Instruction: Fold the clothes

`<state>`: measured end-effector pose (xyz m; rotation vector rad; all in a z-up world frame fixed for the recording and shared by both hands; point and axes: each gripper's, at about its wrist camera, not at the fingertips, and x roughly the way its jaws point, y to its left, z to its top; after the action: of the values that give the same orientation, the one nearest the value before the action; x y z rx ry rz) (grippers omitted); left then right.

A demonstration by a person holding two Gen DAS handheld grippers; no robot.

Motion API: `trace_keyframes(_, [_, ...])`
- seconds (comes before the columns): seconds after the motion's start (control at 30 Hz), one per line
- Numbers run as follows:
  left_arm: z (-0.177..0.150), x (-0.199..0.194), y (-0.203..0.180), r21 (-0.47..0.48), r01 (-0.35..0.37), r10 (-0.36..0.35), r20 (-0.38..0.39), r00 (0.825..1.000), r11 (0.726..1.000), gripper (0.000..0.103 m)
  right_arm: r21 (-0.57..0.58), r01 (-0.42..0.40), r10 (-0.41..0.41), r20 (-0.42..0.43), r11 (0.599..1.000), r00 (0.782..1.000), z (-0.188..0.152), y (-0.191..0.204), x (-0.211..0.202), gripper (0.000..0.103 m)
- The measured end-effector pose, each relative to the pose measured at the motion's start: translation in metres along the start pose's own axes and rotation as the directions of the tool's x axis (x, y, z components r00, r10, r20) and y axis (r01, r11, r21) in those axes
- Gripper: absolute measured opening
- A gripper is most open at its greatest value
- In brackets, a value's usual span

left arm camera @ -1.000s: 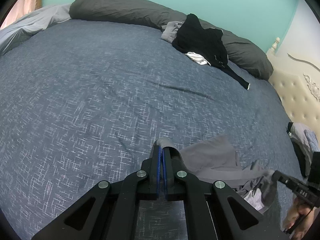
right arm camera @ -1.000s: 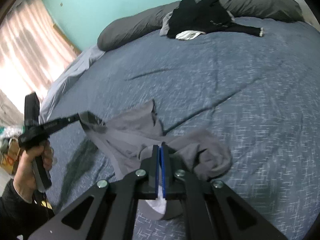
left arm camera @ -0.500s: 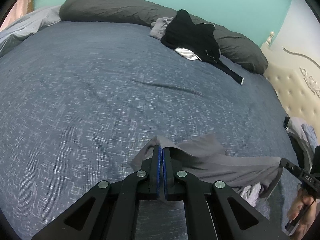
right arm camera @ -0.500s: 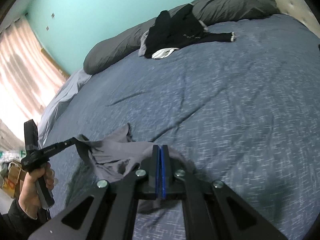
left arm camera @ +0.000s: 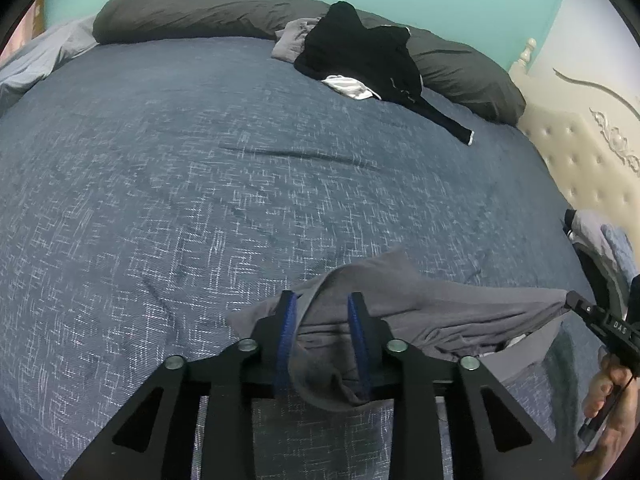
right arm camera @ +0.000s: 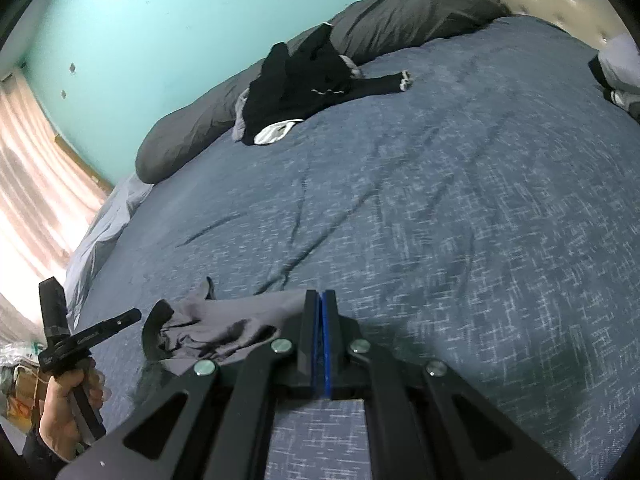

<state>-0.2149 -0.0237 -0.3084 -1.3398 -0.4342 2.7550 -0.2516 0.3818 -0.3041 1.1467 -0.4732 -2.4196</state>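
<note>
A grey garment (left arm camera: 440, 308) lies partly spread on the blue bedspread (left arm camera: 200, 180), near its front edge. My left gripper (left arm camera: 322, 312) is open, and a slack fold of the garment sags between its blue pads. In the left wrist view the far corner of the cloth runs taut to my right gripper (left arm camera: 570, 300), held by a hand at the right edge. In the right wrist view my right gripper (right arm camera: 321, 300) is shut on the edge of the grey garment (right arm camera: 224, 320). The left gripper (right arm camera: 132, 316) shows there at the left, just beside the cloth's rumpled end.
A pile of black clothes (left arm camera: 360, 52) with a white piece lies against the long dark grey pillow (left arm camera: 200, 12) at the far side. A cream tufted headboard (left arm camera: 580, 152) and more clothes (left arm camera: 600, 236) are at the right. Curtains (right arm camera: 32, 184) hang left.
My left gripper has gone from shut on the garment to open. The garment has been drawn out flatter and wider between the two grippers, and the right gripper stays shut on it.
</note>
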Motion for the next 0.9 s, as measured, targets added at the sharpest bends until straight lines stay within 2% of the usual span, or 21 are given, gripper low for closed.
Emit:
trace_keyframes(0.27, [-0.003, 0.003, 0.006, -0.021, 0.006, -0.007, -0.035, 0.999, 1.0, 0.035, 0.068, 0.061, -0.061, 0.0, 0.996, 0.998, -0.003, -0.021, 0.003, 0.001])
trace_keyframes(0.4, [-0.01, 0.003, -0.001, -0.015, 0.036, -0.037, -0.067, 0.997, 0.999, 0.036, 0.081, 0.053, -0.054, 0.001, 0.995, 0.999, -0.003, -0.021, 0.005, 0.001])
trace_keyframes(0.53, [-0.017, 0.01, -0.004, 0.009, 0.023, -0.022, -0.103, 0.994, 1.0, 0.036, 0.084, 0.047, -0.047, 0.0, 0.995, 0.999, -0.004, -0.019, 0.007, 0.001])
trace_keyframes(0.77, [-0.026, 0.023, 0.006, -0.009, 0.028, -0.029, -0.168, 0.985, 1.0, 0.035, 0.086, 0.038, -0.038, -0.003, 0.996, 0.999, -0.004, -0.017, 0.011, 0.001])
trace_keyframes(0.9, [-0.028, 0.026, 0.009, -0.014, 0.043, -0.045, -0.187, 0.981, 0.999, 0.008, 0.085, 0.024, -0.024, -0.006, 0.996, 1.0, -0.004, -0.015, 0.012, 0.001])
